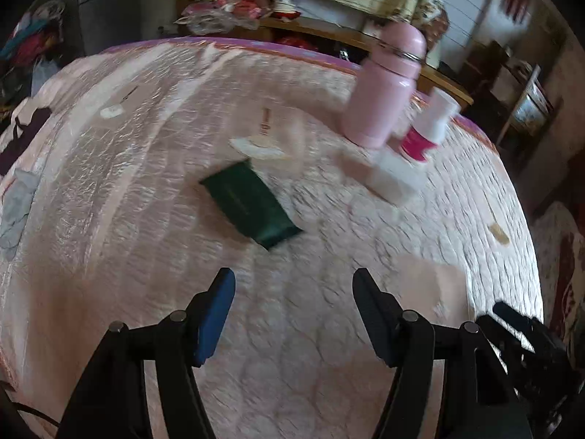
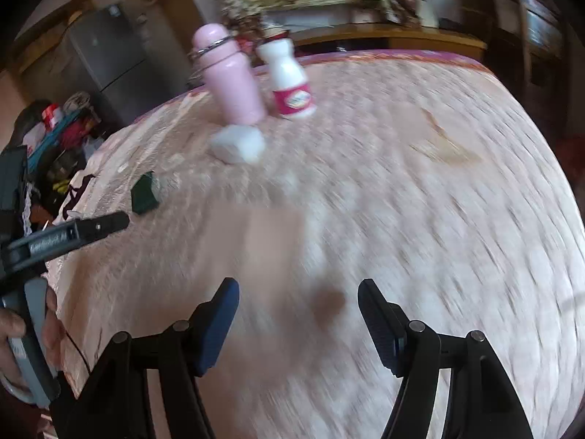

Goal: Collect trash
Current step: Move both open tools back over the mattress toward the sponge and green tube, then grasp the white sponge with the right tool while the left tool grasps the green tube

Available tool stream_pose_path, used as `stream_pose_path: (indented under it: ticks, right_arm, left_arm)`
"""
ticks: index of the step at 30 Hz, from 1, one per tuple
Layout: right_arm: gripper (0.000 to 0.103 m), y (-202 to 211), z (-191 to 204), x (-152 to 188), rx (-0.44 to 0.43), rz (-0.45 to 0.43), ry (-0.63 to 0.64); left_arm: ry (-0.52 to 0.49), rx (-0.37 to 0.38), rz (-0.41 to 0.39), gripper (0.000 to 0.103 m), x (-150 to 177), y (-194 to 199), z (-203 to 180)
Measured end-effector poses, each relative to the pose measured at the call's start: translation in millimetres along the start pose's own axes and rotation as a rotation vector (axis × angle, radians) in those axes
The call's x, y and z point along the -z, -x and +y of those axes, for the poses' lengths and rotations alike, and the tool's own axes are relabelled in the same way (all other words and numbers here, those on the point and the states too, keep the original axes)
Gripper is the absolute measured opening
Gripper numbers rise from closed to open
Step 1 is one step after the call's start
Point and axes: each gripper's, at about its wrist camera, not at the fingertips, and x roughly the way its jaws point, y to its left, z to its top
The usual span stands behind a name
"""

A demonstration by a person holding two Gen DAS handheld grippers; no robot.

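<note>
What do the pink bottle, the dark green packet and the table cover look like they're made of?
Pink bottle: probably painted metal or hard plastic, with a smooth sheen and a wire ring near the cap. Dark green packet: likely plastic film, flat and slightly glossy. Table cover: looks like embossed plastic sheeting, quilted and shiny, though blur leaves it uncertain.

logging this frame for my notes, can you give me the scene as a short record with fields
surface: pink quilted table cover
standing items: pink flask; white bottle with pink label
flat items: dark green packet; white tissue pack; small paper scraps
left gripper: open, nothing between its fingers
right gripper: open, nothing between its fingers
image quality: motion blur in both views
trash collected: none held yet
</note>
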Motion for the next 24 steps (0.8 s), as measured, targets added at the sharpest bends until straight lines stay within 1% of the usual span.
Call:
stream_pose_path:
  ticks: [2, 7, 10, 12, 14, 16, 19, 20, 21, 23, 24]
  right_arm:
    - [0.071, -13, 13, -23, -0.010, -0.017, 0.046]
    - [0.071, -48, 38, -77, -0.038, -0.017, 0.160]
    - [0.071, -74, 50, -103, -0.019, -0.010, 0.232]
    - [0.071, -88, 56, -114, -0.007, -0.008, 0.270]
    - [0.071, -100, 60, -119, -0.013, 0.004, 0.290]
    - [0.071, -115, 63, -123, -0.034, 0.038, 0.309]
    - [0.069, -126, 67, -122, -0.021, 0.028, 0.315]
    - [0.051, -127, 66, -121, -0.028, 0.023, 0.304]
    - [0.046, -128, 66, -119, -0.036, 0.024, 0.290]
    - [0.045, -124, 67, -115, -0.026, -0.002, 0.276]
    - [0.044, -120, 67, -111, -0.032, -0.005, 0.271]
  left_arm:
    - [0.028, 0.002, 0.000, 0.074, -9, -6, 11]
    - [0.104, 0.011, -0.001, 0.074, -27, -23, 31]
    - [0.152, 0.003, -0.016, 0.075, -34, -34, 41]
    - [0.169, 0.004, -0.013, 0.075, -39, -43, 43]
    - [0.179, -0.002, -0.007, 0.075, -42, -53, 44]
    - [0.173, -0.017, -0.002, 0.075, -44, -63, 42]
    - [0.154, -0.017, -0.003, 0.075, -45, -71, 39]
    - [0.146, -0.020, -0.020, 0.068, -46, -71, 39]
    - [0.140, -0.008, -0.026, 0.043, -46, -70, 39]
    - [0.139, 0.013, -0.017, 0.032, -46, -69, 39]
    - [0.145, 0.035, -0.009, 0.015, -45, -67, 40]
